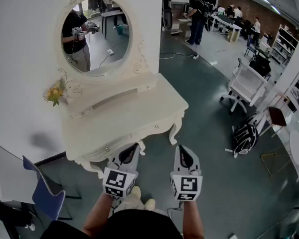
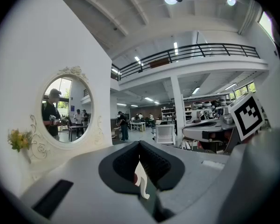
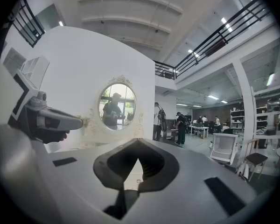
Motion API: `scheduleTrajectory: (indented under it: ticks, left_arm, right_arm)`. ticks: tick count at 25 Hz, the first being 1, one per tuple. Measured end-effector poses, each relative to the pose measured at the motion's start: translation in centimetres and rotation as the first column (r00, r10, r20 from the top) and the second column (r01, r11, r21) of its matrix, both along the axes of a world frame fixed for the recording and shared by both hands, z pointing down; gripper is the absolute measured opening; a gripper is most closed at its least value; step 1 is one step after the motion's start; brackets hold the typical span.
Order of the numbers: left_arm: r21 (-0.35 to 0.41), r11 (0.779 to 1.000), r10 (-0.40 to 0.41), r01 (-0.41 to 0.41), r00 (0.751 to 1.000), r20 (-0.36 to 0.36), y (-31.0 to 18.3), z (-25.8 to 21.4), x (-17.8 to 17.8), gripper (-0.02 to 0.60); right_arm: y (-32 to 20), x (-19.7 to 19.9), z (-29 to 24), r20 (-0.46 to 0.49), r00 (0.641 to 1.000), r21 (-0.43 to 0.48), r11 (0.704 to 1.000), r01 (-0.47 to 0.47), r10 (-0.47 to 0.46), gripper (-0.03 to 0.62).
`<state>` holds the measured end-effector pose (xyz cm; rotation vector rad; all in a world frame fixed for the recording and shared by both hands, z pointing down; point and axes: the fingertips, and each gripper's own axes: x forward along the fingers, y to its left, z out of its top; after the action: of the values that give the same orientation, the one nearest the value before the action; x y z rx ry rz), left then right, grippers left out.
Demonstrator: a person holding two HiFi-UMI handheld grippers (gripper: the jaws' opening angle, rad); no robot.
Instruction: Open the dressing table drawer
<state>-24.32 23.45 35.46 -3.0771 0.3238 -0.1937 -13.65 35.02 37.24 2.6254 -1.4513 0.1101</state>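
The white dressing table (image 1: 154, 101) stands against the wall under a round mirror (image 1: 95, 36). Its drawer front (image 1: 134, 133) sits flush, with a small knob (image 1: 157, 127). Both grippers hover side by side just in front of the table, near its front edge. My left gripper (image 1: 134, 147) is shut and empty, a little short of the drawer front. My right gripper (image 1: 181, 149) is also shut and empty, off the table's right front corner. In the right gripper view the pale drawer front with a knob (image 3: 138, 180) shows below the closed tips (image 3: 138, 143).
A yellow flower sprig (image 1: 55, 91) hangs at the mirror's left. A blue chair (image 1: 45, 193) stands left of me. A white chair (image 1: 246, 83) and a black bag (image 1: 245, 136) are on the floor to the right. People stand far back.
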Motion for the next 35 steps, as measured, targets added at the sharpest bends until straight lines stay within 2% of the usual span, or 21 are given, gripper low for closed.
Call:
scheduleTrajectory:
  ticks: [9,16,22,35]
  left_arm:
    - [-0.003,1.0,0.0,0.0,1.0,0.006,0.1,0.5,0.7,0.002]
    - [-0.007,1.0,0.011,-0.011,1.0,0.011,-1.1,0.9,3.6,0.002]
    - [-0.015,1.0,0.01,-0.01,1.0,0.021,-4.2,1.8,7.6,0.003]
    - [-0.032,0.999,-0.034,0.035,0.999,0.026,-14.6,1.2,18.5,0.003]
  right_arm:
    - [0.4,0.9,0.3,-0.02,1.0,-0.006,1.0,-0.02,0.02,-0.002]
    - [-0.6,3.6,1.0,-0.008,0.999,-0.005,1.0,-0.031,0.031,-0.002]
    - [-3.6,7.6,1.8,0.013,1.0,-0.005,1.0,-0.025,0.025,-0.002]
    - [-14.8,18.0,1.7,0.03,0.999,-0.017,0.999,0.038,-0.038,-0.002]
